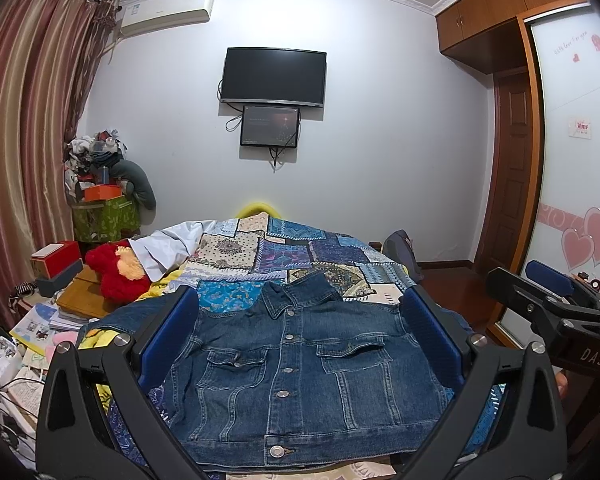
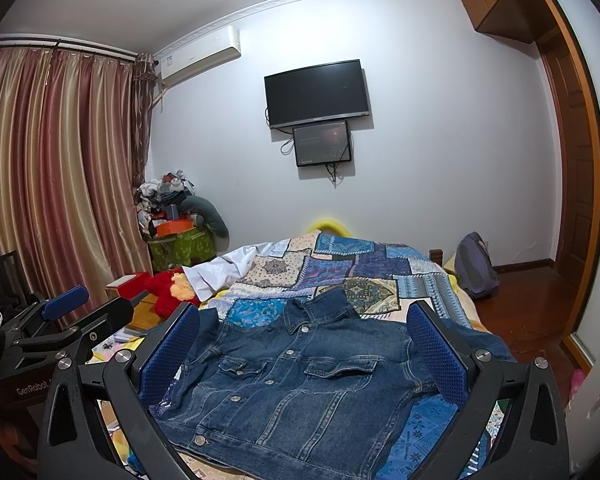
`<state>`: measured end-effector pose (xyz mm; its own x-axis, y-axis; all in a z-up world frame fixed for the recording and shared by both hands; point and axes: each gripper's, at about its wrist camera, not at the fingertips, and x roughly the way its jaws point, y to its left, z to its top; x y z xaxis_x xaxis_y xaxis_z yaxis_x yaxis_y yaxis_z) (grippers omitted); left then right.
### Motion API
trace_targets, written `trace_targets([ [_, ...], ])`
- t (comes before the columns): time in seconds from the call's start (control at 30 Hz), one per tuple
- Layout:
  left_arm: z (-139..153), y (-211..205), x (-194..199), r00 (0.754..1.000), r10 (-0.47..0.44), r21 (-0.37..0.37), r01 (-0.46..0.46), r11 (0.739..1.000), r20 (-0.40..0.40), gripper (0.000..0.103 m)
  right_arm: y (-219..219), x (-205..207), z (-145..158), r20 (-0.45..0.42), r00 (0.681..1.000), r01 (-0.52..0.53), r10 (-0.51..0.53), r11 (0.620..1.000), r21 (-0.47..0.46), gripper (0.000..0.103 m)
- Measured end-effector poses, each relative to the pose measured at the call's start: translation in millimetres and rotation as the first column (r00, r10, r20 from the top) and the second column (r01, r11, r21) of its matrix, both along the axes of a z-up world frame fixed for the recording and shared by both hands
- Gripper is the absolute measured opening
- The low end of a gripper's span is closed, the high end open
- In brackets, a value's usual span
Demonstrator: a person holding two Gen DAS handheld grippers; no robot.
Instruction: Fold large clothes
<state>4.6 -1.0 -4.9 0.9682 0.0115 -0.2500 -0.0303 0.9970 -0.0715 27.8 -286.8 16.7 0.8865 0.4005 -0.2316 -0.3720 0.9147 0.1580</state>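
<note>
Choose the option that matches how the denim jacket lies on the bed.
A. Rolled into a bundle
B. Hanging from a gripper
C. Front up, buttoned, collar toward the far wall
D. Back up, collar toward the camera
C: the denim jacket lies flat on the patchwork bedspread, buttons and chest pockets showing, collar toward the far wall.

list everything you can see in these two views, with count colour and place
denim jacket: 1, dark blue, buttoned, front up, flat on the bed
patchwork quilt: 1, blue and cream, covering the bed
white garment: 1, far left corner of the bed
plush toy: 1, red, left of the bed
screens: 2, black, on the far wall, smaller below larger
air conditioner: 1, white, high on the wall
curtains: striped red-gold, left
backpack: 1, grey, floor right of the bed
left gripper: black, blue pads, open over the jacket
right gripper: same, open
</note>
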Motion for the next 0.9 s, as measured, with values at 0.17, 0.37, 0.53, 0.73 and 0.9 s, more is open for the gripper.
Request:
trace_targets([
  [0.17, 1, -1, 1, 1.0, 0.0, 0.005, 0.0, 1.0, -0.001, 0.103, 0, 0, 0, 0.0, 1.0, -0.001, 0.001, 1.0, 0.001, 0.103],
  [0.37, 1, -1, 1, 1.0, 0.001, 0.003, -0.001, 1.0, -0.002, 0.103, 0, 0, 0, 0.001, 1.0, -0.002, 0.002, 1.0, -0.001, 0.103],
  [0.53, 1, -1, 1, 1.0, 0.002, 0.004, -0.002, 1.0, -0.001, 0.103, -1, 1, 0, -0.003, 1.0, -0.001, 0.001, 1.0, 0.002, 0.103],
  [0.73, 1, -1, 2, 1.0, 0.004, 0.004, -0.004, 1.0, -0.001, 0.103, 1, 3, -6, -0.008, 1.0, 0.002, -0.002, 1.0, 0.002, 0.103],
  [0.9, 0, 3, 9, 1.0, 0.023, 0.008, -0.023, 1.0, -0.005, 0.103, 6, 11, -6, -0.015, 1.0, 0.002, -0.002, 1.0, -0.004, 0.103],
])
